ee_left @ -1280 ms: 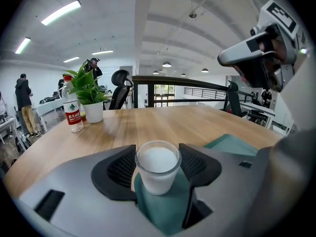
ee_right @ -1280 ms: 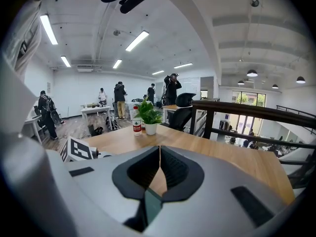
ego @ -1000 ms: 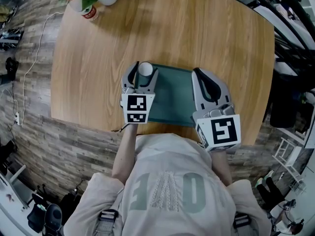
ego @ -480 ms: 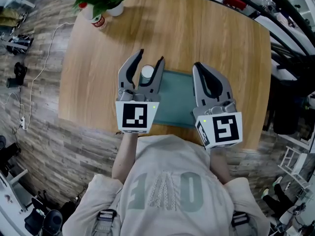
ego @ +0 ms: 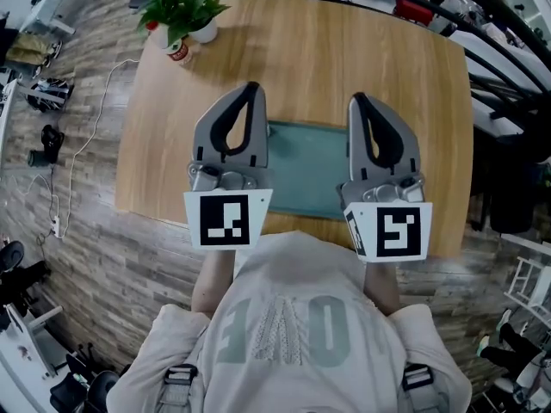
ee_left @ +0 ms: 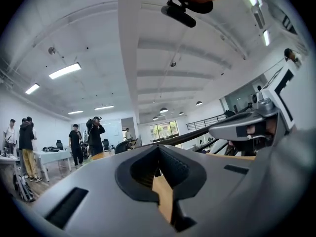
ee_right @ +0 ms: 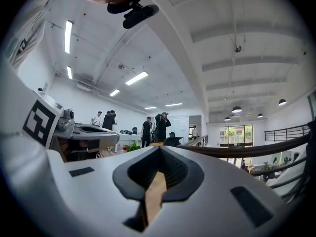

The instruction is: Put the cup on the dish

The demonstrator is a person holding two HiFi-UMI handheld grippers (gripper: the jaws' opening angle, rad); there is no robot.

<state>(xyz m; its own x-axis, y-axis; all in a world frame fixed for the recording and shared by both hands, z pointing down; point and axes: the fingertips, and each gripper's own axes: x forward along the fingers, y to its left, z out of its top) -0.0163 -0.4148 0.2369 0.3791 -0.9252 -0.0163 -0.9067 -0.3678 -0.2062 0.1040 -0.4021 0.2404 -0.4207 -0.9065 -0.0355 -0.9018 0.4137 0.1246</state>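
Left gripper (ego: 251, 89): jaws just closed, pads together, nothing between. Right gripper (ego: 358, 101): clenched, also empty. Both point level above teal dish (ego: 306, 166) on wooden table (ego: 344, 50). Cup unseen in any view, possibly hidden beneath left gripper. Cup likely light, rigid, smooth, breakable; best pinched across wall near rim. Potted plant (ego: 179, 7) well apart at far corner, no obstacle.
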